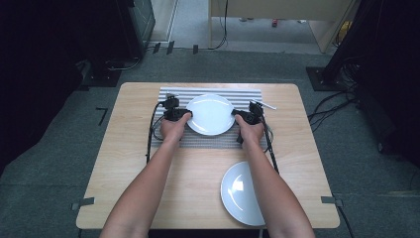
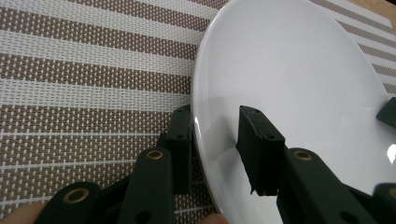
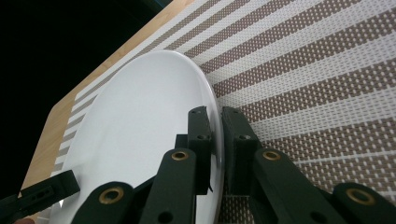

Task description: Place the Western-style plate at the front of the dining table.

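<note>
A white plate lies on a striped placemat at the table's far middle. My left gripper is at the plate's left rim. In the left gripper view its jaws straddle that rim of the plate, one outside it and one over the plate's face with a gap showing. My right gripper is at the right rim. In the right gripper view it is shut on the edge of the plate.
A second white plate sits near the table's front edge, partly under the person's right forearm. A metal utensil lies on the mat's far right corner. Bare wooden table lies to the front left. Cables trail from both grippers.
</note>
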{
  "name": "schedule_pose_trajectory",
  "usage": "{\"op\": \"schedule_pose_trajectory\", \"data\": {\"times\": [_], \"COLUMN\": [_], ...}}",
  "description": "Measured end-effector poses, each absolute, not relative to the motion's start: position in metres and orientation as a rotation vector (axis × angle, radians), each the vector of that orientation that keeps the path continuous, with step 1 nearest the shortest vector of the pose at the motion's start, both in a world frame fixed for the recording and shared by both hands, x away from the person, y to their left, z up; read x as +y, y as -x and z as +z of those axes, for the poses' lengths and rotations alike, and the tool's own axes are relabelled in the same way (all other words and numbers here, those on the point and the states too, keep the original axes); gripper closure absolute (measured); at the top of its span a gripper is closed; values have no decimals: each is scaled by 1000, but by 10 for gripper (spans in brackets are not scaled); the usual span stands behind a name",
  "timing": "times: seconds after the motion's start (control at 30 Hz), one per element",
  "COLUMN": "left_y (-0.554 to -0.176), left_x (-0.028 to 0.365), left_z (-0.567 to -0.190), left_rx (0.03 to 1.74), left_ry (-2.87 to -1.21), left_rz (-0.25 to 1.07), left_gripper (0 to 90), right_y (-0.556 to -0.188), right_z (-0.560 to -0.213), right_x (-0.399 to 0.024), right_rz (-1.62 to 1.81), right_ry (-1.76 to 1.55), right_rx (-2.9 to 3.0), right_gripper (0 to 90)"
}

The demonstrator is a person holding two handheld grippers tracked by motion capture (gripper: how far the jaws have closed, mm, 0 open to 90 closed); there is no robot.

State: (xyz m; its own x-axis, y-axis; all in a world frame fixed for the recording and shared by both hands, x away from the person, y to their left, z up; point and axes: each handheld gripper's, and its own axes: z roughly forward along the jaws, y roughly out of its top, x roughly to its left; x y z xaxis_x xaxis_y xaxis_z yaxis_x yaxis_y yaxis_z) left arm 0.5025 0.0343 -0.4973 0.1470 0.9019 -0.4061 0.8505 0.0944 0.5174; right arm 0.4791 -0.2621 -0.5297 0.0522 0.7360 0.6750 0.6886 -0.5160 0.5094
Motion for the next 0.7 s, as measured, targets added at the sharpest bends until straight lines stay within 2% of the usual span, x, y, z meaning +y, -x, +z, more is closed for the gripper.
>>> {"op": "schedule_pose_trajectory", "data": {"times": [0.23, 0.27, 0.37, 0.57, 0.63, 0.7], "left_y": [-500, -499, -496, -492, -488, -486], "left_x": [31, 31, 33, 40, 38, 36], "left_z": [-496, -495, -492, -486, -482, -479], "left_rx": [1668, 1665, 1655, 1633, 1608, 1596], "left_ry": [-1762, -1778, -1807, -1817, -1846, -1857], "left_rz": [110, 123, 202, 214, 234, 235], "left_gripper": [573, 565, 519, 378, 318, 242], "right_y": [-479, -478, -477, -475, -473, -470], "right_z": [-532, -531, -529, -521, -516, -509], "right_x": [-258, -257, -257, -264, -265, -264], "right_rz": [1475, 1465, 1421, 1378, 1374, 1323], "right_ry": [-2177, -2135, -2069, -1977, -1941, -1874], "right_rx": [1541, 1545, 1567, 1590, 1598, 1626], "right_gripper": [767, 702, 660, 578, 575, 486]}}
